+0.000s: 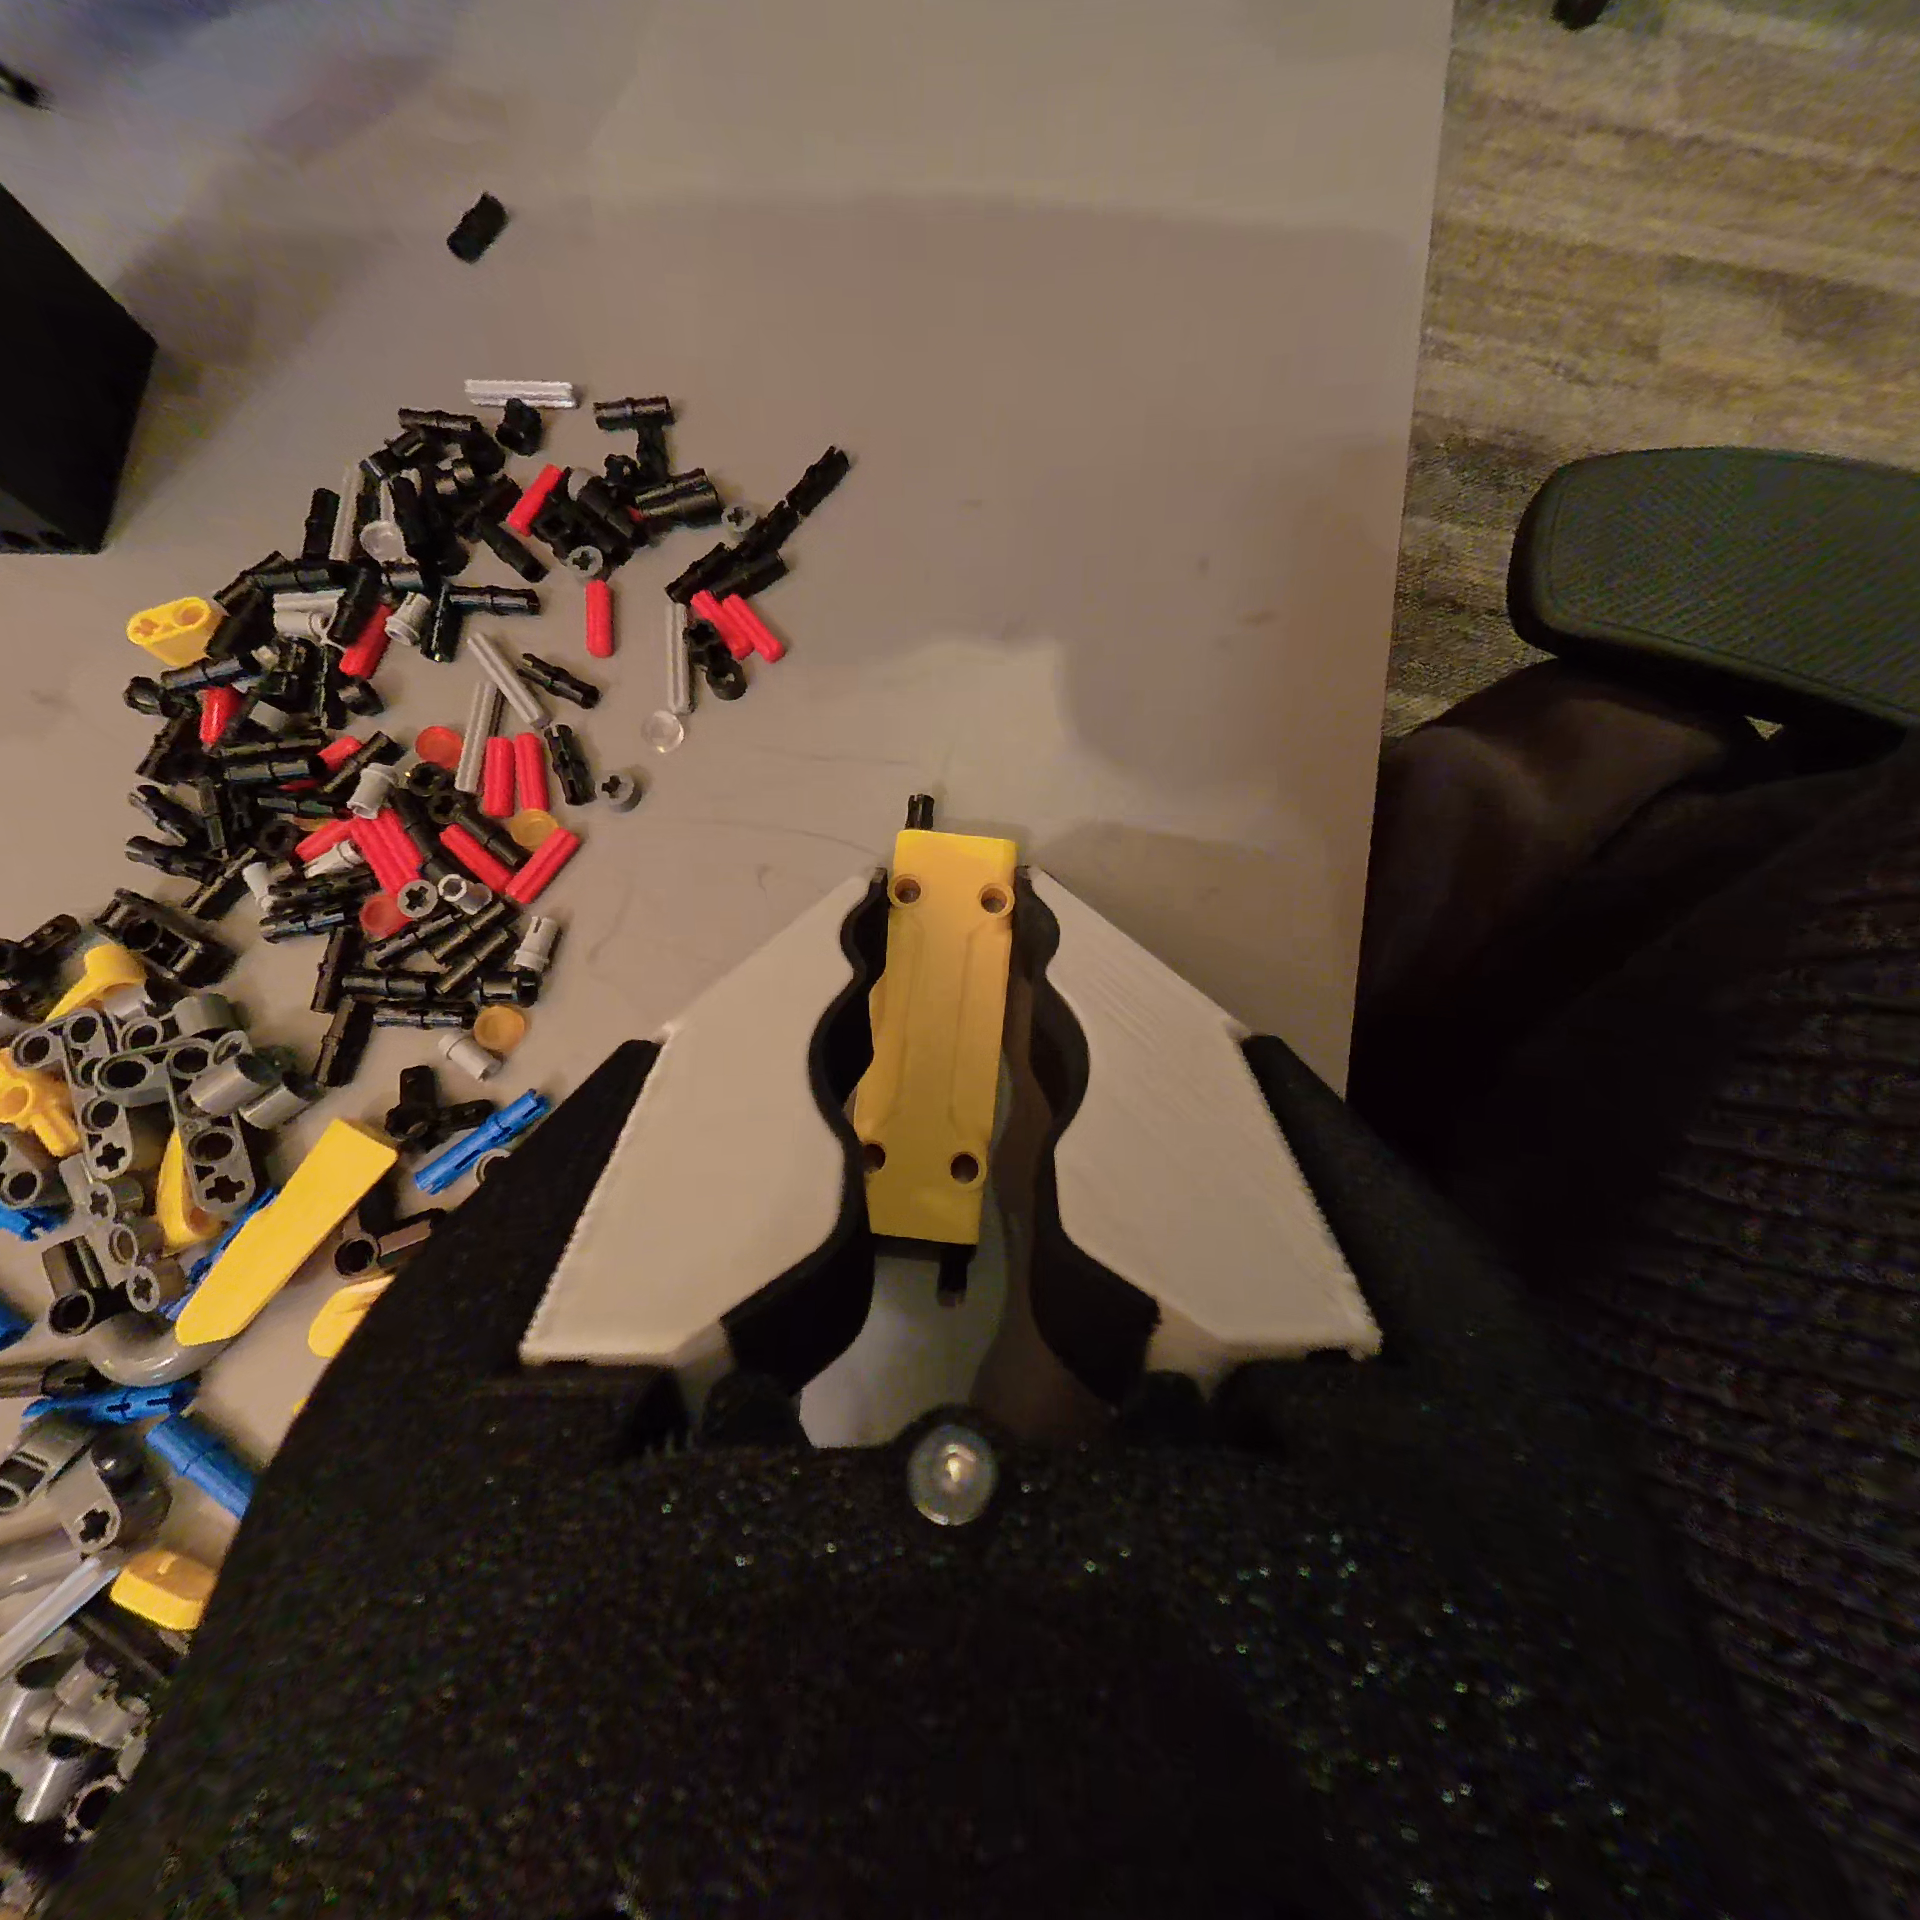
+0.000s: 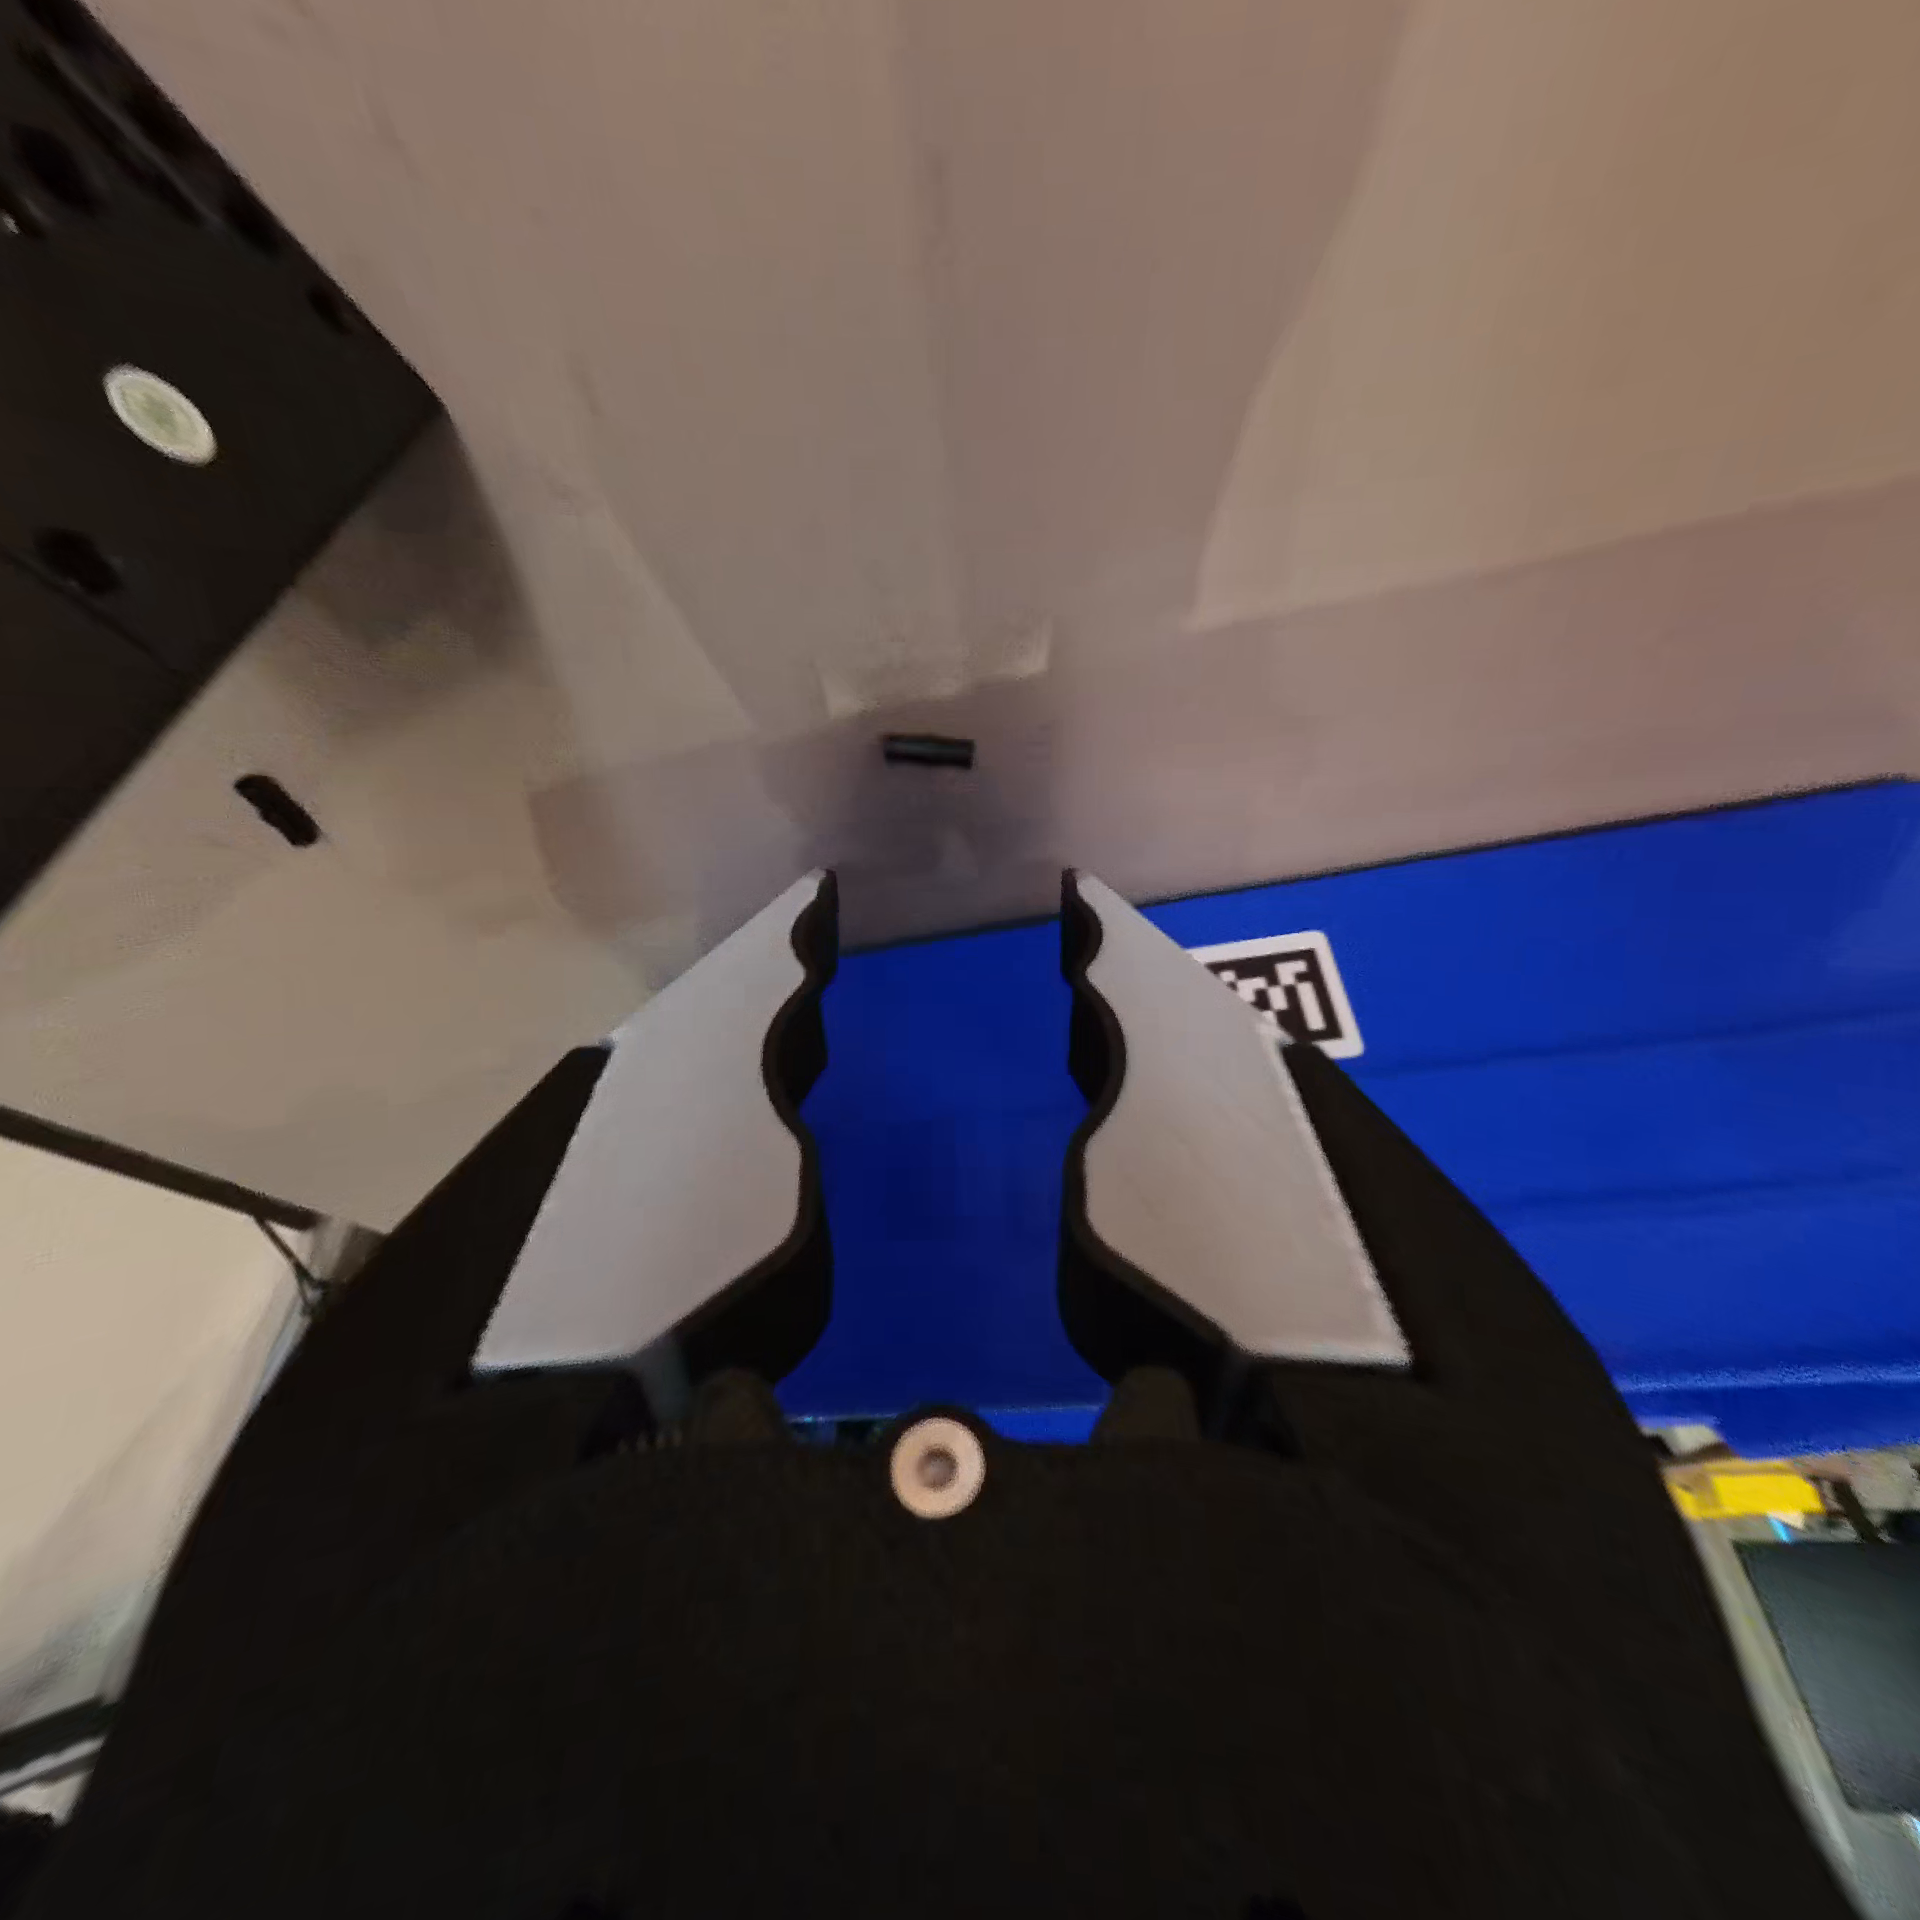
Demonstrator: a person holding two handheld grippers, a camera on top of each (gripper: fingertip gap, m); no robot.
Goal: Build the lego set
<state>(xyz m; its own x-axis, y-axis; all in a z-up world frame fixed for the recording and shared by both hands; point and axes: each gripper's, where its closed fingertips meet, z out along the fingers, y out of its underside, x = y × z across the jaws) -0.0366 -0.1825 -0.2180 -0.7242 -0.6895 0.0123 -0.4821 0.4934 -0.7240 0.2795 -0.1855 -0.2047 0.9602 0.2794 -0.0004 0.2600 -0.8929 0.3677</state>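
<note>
My left gripper (image 1: pixel 951 883) is shut on a long yellow panel piece (image 1: pixel 940 1039) with small holes at its corners and black pins sticking out at both ends. It holds the piece lengthwise between its fingers, above the grey table (image 1: pixel 1039 416) near the right edge. My right gripper (image 2: pixel 948 883) is open and empty, above the table (image 2: pixel 831 312). A small black pin (image 2: pixel 928 750) lies on the table just ahead of its fingertips. A blue sheet (image 2: pixel 1558 1091) with a black-and-white marker tag (image 2: pixel 1288 992) lies under and to the right of it.
A large heap of small building-toy parts (image 1: pixel 364 779) in black, red, grey, yellow and blue covers the table's left. A lone black pin (image 1: pixel 478 227) lies farther back. A black box (image 1: pixel 62 395) (image 2: pixel 156 416) stands at the left. A black mesh chair (image 1: pixel 1714 582) stands past the right edge.
</note>
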